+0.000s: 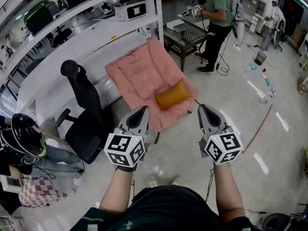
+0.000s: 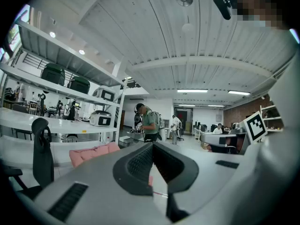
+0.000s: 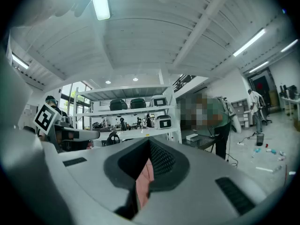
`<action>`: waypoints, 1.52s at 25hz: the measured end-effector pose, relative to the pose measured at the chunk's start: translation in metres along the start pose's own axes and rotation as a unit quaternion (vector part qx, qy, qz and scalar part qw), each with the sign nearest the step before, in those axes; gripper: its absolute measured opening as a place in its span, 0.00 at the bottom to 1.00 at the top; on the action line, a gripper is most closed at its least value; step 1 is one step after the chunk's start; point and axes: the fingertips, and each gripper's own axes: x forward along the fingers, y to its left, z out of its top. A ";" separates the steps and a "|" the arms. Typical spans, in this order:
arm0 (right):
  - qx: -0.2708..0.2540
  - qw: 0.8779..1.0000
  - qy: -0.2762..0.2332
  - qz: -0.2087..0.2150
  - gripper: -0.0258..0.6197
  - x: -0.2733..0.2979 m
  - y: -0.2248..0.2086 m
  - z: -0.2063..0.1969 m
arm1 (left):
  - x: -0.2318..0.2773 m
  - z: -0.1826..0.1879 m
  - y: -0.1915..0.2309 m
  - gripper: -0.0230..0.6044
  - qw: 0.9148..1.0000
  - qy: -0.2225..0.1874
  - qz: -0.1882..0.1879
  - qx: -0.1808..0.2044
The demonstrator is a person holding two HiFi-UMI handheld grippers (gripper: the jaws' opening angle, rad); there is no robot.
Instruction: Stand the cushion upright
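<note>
An orange cushion [image 1: 172, 95] lies flat and slanted on the seat of a pink padded chair [image 1: 139, 76] ahead of me. My left gripper [image 1: 143, 109] hovers near the chair's front edge, short of the cushion, with its jaws together and nothing in them. To the cushion's right my right gripper [image 1: 202, 108] is also shut and empty. Both point roughly level. In the left gripper view the jaw tips of the left gripper [image 2: 152, 144] meet, and the pink chair [image 2: 91, 153] shows at lower left. In the right gripper view the right gripper [image 3: 150, 140] is closed, with pink fabric [image 3: 144, 179] showing below.
A black office chair [image 1: 82, 114] stands left of the pink chair. White shelving [image 1: 72, 28] with appliances runs along the back left. A person [image 1: 215, 18] stands at a dark metal table [image 1: 185, 32] behind. Cables and small items lie on the floor at right.
</note>
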 end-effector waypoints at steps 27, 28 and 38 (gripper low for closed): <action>0.066 0.998 -0.021 -0.006 0.04 -0.038 -0.051 -0.006 | 0.014 -0.016 -0.046 0.05 1.000 0.001 0.025 0.000; 0.069 0.997 -0.020 -0.005 0.04 -0.039 -0.053 -0.008 | 0.015 -0.018 -0.047 0.05 1.000 0.003 0.026 -0.001; 0.079 0.997 -0.006 -0.021 0.04 -0.023 -0.075 -0.024 | 0.048 -0.029 -0.043 0.05 1.000 0.010 0.017 -0.003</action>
